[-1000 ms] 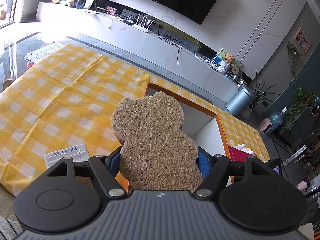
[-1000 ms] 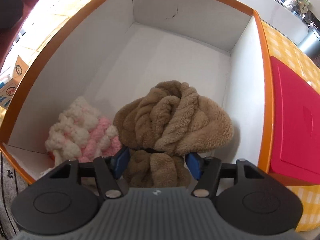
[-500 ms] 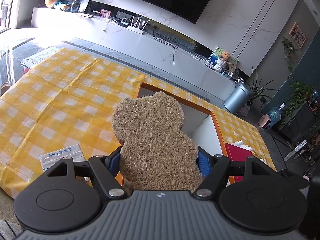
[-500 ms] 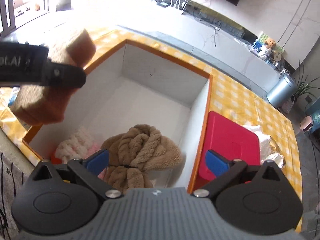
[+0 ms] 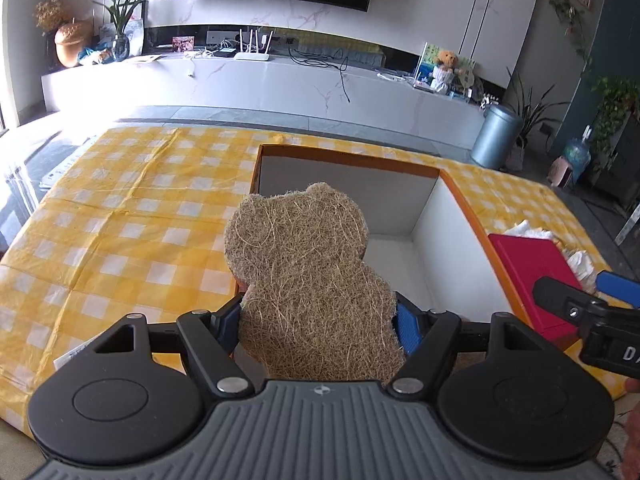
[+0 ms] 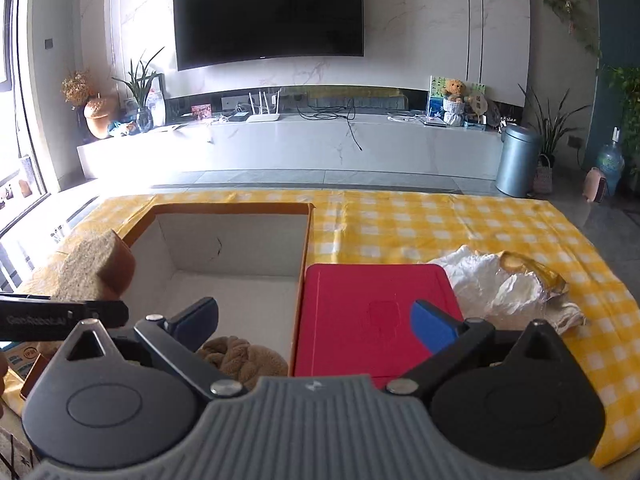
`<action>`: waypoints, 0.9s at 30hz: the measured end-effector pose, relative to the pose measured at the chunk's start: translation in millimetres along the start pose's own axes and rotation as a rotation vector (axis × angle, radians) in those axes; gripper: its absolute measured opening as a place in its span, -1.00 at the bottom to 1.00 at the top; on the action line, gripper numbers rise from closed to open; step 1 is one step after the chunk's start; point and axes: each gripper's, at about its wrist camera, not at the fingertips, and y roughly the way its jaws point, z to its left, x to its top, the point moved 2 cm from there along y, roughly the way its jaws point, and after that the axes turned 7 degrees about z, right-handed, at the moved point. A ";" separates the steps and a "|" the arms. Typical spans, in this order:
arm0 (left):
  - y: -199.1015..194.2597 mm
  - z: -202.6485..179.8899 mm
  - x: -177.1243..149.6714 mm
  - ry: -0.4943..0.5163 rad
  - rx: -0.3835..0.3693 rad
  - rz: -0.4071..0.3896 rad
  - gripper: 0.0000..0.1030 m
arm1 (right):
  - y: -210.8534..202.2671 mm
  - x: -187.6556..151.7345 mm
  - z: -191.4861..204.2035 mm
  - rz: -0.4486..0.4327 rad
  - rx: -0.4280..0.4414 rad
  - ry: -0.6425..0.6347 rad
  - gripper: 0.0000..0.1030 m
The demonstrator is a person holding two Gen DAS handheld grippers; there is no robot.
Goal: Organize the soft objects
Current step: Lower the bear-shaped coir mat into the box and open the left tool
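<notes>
My left gripper (image 5: 318,326) is shut on a bear-shaped fibre sponge (image 5: 308,280) and holds it above the near left edge of the orange-rimmed white box (image 5: 464,208). The sponge (image 6: 94,268) also shows at the left of the right wrist view. My right gripper (image 6: 314,322) is open and empty, raised above the box's near right corner and the red lid (image 6: 376,312). A brown plush towel (image 6: 240,358) lies in the box (image 6: 306,240), partly hidden by my gripper.
A yellow checked cloth (image 5: 120,208) covers the table. Crumpled white wrapping (image 6: 504,284) lies right of the red lid. A small printed packet (image 5: 76,354) lies at the near left. A TV wall and a cabinet stand beyond the table.
My right gripper opened, let go of the brown towel in the box, and rose up and back. My left gripper swung over the box's left edge with the sponge.
</notes>
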 end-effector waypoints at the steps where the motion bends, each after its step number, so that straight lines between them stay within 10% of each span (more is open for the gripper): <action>1: 2.6 -5.4 0.3 0.036 0.033 -0.005 0.64 | 0.0 -0.2 0.0 -0.001 0.003 0.005 0.95; 27: 24.6 -41.0 2.6 0.234 0.217 0.064 0.78 | 7.7 -8.9 -32.8 0.037 0.027 0.154 0.95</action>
